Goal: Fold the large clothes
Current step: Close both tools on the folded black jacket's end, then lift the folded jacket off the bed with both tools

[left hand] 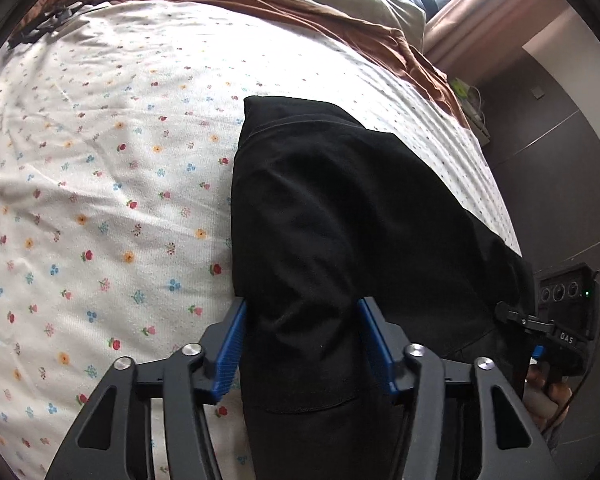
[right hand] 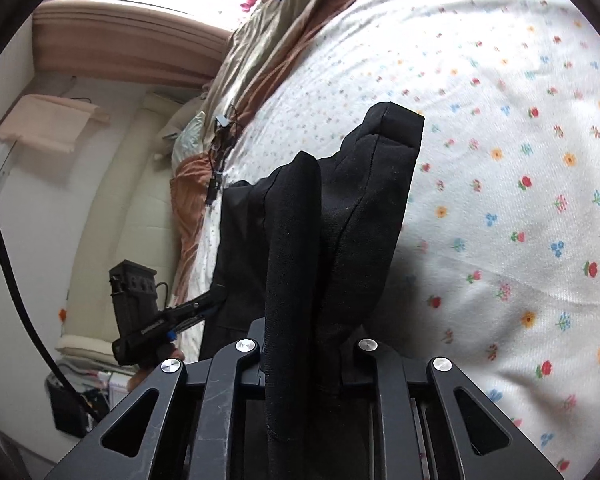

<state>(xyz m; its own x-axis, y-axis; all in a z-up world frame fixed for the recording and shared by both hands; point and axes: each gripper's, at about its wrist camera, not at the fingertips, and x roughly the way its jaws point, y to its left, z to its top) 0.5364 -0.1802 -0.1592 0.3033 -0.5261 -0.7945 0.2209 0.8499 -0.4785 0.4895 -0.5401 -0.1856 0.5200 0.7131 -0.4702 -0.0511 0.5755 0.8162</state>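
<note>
Near: the left gripper (left hand: 302, 344), half-open, straddles the near end of the black garment (left hand: 340, 220); its blue pads (left hand: 232, 356) flank the cloth without visibly pinching it. The right gripper (right hand: 312, 344) is clamped narrowly on a raised ridge of the same cloth. Both stand at the garment's near end, side by side. Far: the garment's long axis runs straight away from them, along the bed's side edge over the flowered sheet (left hand: 100, 160), toward the brown blanket (left hand: 340, 20); the fold likely carries this end forward.
</note>
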